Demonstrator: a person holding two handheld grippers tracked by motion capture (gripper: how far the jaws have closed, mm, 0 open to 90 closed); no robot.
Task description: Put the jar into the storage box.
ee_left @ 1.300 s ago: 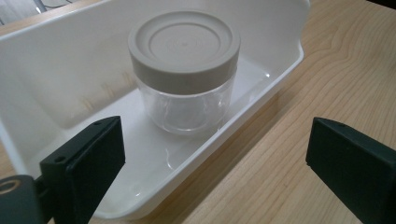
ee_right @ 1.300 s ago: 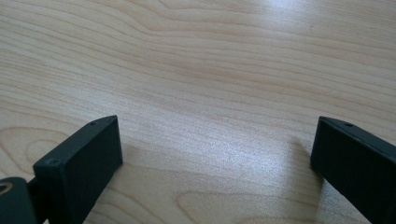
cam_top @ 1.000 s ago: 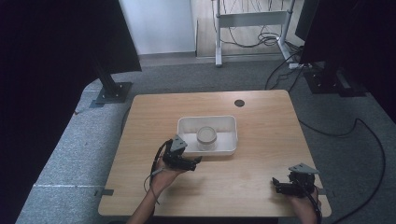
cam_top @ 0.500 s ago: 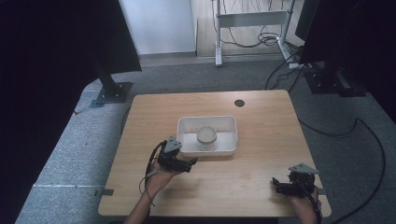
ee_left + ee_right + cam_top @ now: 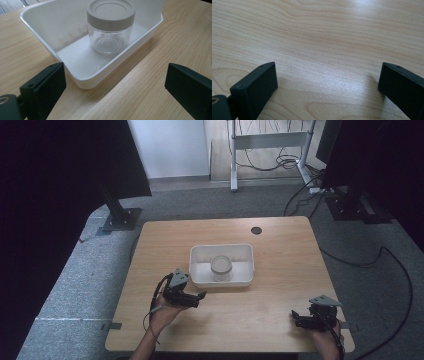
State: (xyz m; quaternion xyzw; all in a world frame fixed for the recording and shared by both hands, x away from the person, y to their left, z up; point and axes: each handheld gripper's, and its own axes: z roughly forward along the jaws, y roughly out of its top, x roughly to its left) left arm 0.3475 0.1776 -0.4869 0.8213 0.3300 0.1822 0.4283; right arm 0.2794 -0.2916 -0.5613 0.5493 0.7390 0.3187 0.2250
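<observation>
Jar of clear glass, short and round, wears a flat grey-beige screw lid and stands upright; nothing shows inside it. It sits in a white rectangular plastic tray with rounded corners and sloping walls, near the middle of the tray's floor. In the high view the jar and tray lie at the centre of the frame on the light wooden counter, with a small dark round hole in the counter toward the upper right of the tray.

The left tool is held in a hand at the lower left of the frame, just below and left of the tray's near left corner, apart from it and pointing right. In the left gripper view its tool has its black jaws spread wide with nothing between them but bare wood and the tray's near corner; the jar stands beyond the jaws in the upper middle of that frame.

The right tool is at the lower right of the high view, close to the counter's near edge and well apart from the tray and jar. In the right gripper view its tool also has its jaws spread wide, low over bare wood grain, pinching nothing.
</observation>
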